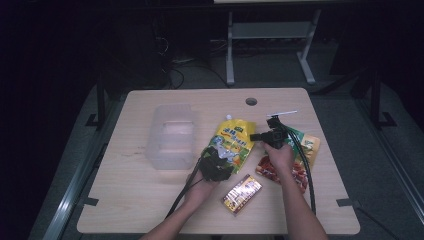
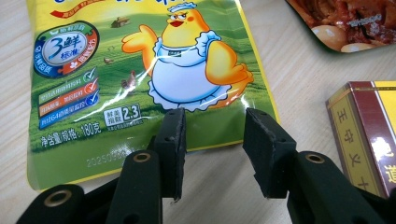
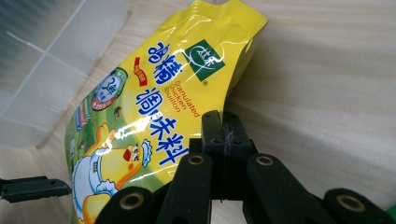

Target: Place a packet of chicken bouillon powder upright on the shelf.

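A yellow chicken bouillon pouch (image 1: 233, 142) lies mid-table, its spout end pointing away from the person. My left gripper (image 1: 216, 167) sits at the pouch's near end. In the left gripper view (image 2: 212, 135) its jaws stand open over the bottom edge of the pouch (image 2: 154, 79), nothing pinched between them. My right gripper (image 1: 267, 135) is at the pouch's right edge. In the right gripper view (image 3: 223, 128) its jaws are pressed together on the side seam of the pouch (image 3: 163, 88), whose upper part curls up off the wood.
A clear plastic container (image 1: 171, 135) stands left of the pouch. A brown and yellow box (image 1: 242, 194) lies near the front edge, also at right in the left gripper view (image 2: 364, 135). A red food packet (image 1: 295, 175) and a green-orange packet (image 1: 307, 145) lie under the right forearm.
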Motion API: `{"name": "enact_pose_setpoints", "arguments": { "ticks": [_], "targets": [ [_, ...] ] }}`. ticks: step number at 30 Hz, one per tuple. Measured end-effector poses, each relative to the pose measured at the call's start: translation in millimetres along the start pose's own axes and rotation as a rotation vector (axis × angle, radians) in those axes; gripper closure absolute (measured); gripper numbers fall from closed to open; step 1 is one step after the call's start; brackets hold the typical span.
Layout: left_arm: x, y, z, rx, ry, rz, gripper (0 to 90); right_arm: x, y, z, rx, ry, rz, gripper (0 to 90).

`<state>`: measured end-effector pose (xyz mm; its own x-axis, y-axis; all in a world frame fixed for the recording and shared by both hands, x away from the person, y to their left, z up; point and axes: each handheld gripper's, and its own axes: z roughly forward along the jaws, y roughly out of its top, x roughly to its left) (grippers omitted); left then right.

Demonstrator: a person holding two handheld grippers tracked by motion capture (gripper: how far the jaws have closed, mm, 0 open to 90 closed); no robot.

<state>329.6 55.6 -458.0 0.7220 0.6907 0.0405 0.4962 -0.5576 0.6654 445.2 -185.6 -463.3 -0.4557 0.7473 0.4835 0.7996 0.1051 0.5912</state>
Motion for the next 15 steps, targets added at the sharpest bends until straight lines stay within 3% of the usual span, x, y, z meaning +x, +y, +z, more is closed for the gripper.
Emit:
{"name": "enact_pose_setpoints", "arguments": {
  "ticks": [15],
  "targets": [
    [-0.9,0.6,-14.9,-0.04,-0.017,0.011,51.1,32.1,12.2,-31.1,-0.086,0.028,-0.089,90.0]
  ]
}}
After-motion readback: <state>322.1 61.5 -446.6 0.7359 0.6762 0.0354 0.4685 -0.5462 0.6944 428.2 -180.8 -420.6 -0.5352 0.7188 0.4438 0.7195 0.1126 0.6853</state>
